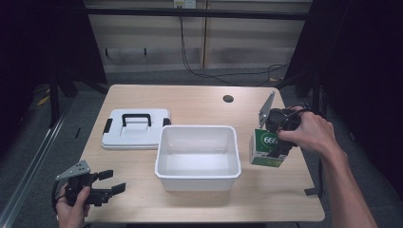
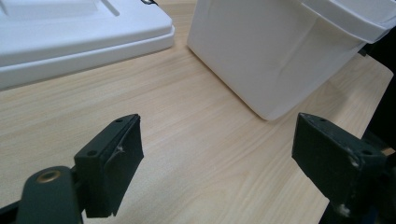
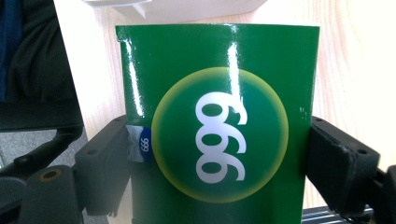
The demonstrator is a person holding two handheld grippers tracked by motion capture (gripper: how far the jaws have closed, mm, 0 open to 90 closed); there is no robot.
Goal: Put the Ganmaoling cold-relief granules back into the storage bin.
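A green carton [image 1: 266, 148] with a white "666" in a yellow-rimmed circle stands on the table to the right of the white bin [image 1: 197, 179]. My right gripper [image 1: 274, 144] reaches down onto it from above and is shut on it. In the right gripper view the two black jaws press against both sides of the carton [image 3: 219, 84]. My left gripper [image 1: 112, 182] lies near the front left corner of the table, held low, open and empty. In its own view my left gripper [image 2: 217, 154] has bare wood between the jaws.
The bin is open-topped and sits mid-table, and its corner [image 2: 266, 51] is close ahead of the left gripper. A white lid with a black handle [image 1: 135, 135] lies flat to the bin's left. A cable hole [image 1: 228, 99] is at the table's back.
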